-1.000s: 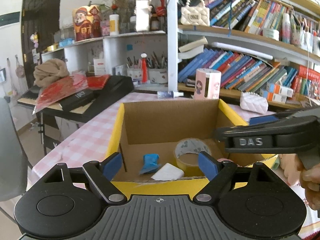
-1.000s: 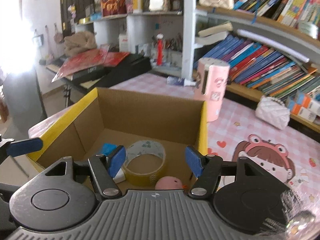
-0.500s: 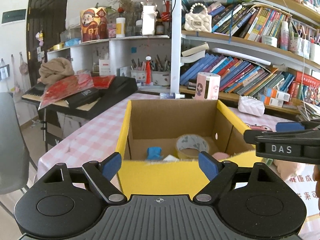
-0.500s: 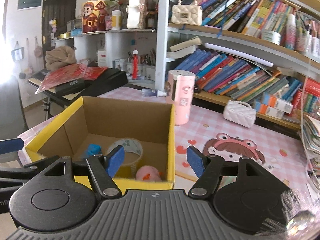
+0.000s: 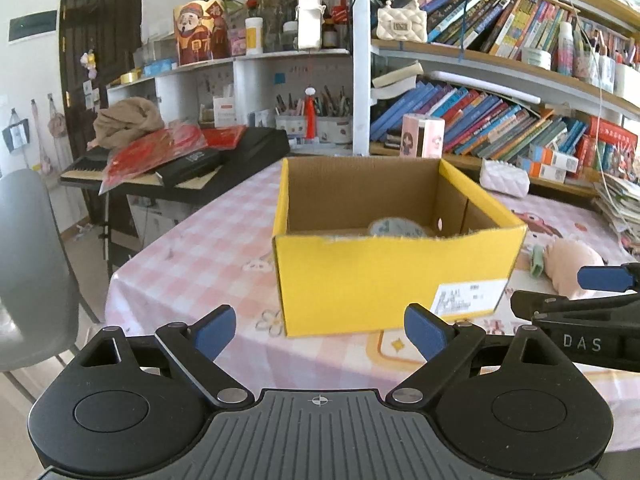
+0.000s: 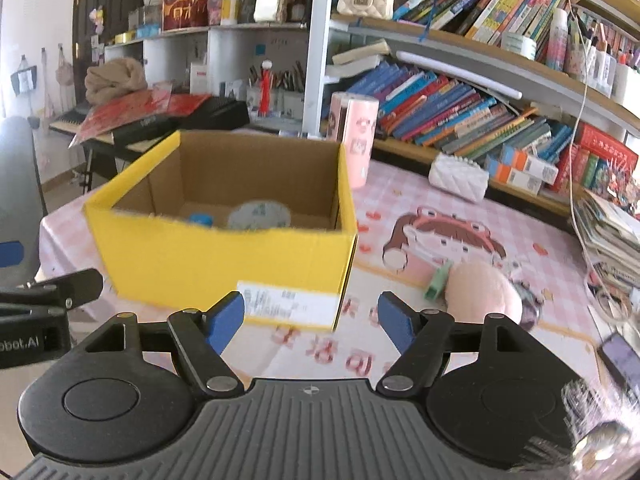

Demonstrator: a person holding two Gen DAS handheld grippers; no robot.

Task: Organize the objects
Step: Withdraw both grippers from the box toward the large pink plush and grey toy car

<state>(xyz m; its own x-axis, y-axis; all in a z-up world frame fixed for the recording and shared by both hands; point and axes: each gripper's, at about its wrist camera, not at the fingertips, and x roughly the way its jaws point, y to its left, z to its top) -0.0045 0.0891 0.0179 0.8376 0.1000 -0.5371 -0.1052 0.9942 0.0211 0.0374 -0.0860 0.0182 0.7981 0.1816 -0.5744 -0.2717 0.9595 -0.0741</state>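
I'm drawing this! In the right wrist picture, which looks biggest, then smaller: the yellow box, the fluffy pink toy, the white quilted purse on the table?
1. Yellow cardboard box
2. Fluffy pink plush toy
3. White quilted purse, which sits farther away, so second and third are unsure.

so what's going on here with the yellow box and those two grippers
A person is tidying small things into the yellow cardboard box on the pink checked table. A tape roll and a blue item already lie inside. Both the left gripper and the right gripper hover in front of the box, jaws opening and empty. A pink plush toy still sits on the table.
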